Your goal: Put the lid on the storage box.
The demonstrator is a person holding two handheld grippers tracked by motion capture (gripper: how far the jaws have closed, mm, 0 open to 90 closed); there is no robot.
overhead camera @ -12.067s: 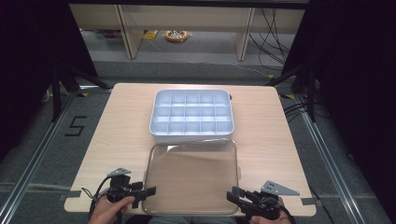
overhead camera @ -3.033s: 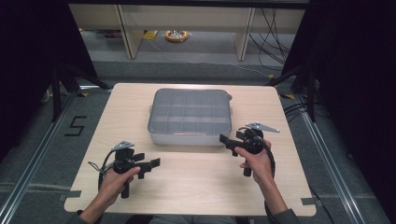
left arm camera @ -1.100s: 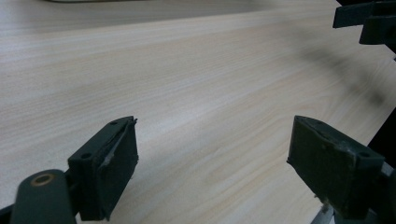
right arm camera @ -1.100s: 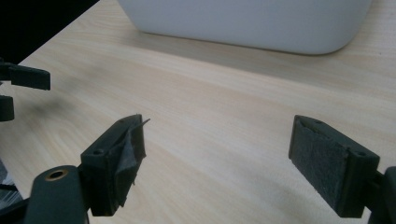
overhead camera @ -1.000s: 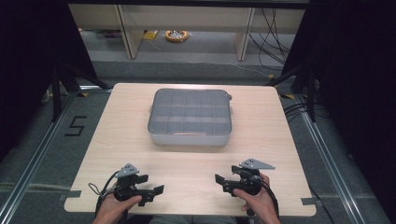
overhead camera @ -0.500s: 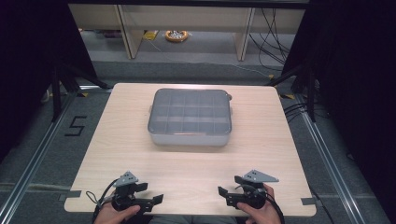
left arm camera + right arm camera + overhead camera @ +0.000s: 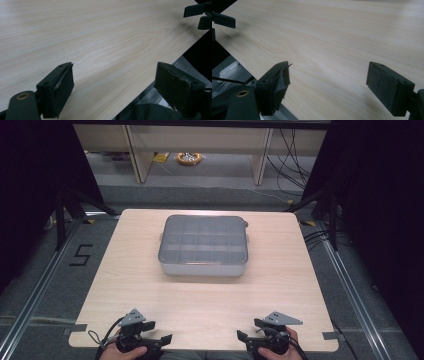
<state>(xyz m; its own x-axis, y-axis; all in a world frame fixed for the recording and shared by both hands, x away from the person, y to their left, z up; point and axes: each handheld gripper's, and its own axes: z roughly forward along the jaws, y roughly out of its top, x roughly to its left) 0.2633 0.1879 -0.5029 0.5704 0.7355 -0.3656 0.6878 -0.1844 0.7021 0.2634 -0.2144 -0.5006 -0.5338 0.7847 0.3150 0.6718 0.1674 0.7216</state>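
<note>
Pale wood runs bare between the two grippers and the grey divided box (image 7: 204,245), which sits well ahead of both of them near the middle of the table (image 7: 280,300), its clear lid (image 7: 204,239) lying flat over the compartments. From how things lie, I judge the job of covering the box done, or as good as done: the lid looks seated all round, and nothing is left loose on the wood. The left gripper (image 7: 159,340) rests at the near edge with its jaws spread wide and nothing between them; the right gripper (image 7: 247,336), just across from it along the same edge, is likewise spread and empty. Whether the lid is actually clipped down I cannot tell, since any catch is too small to make out. What the compartments hold is blurred by the lid. Both hands are cut off at the bottom of the high view.
</note>
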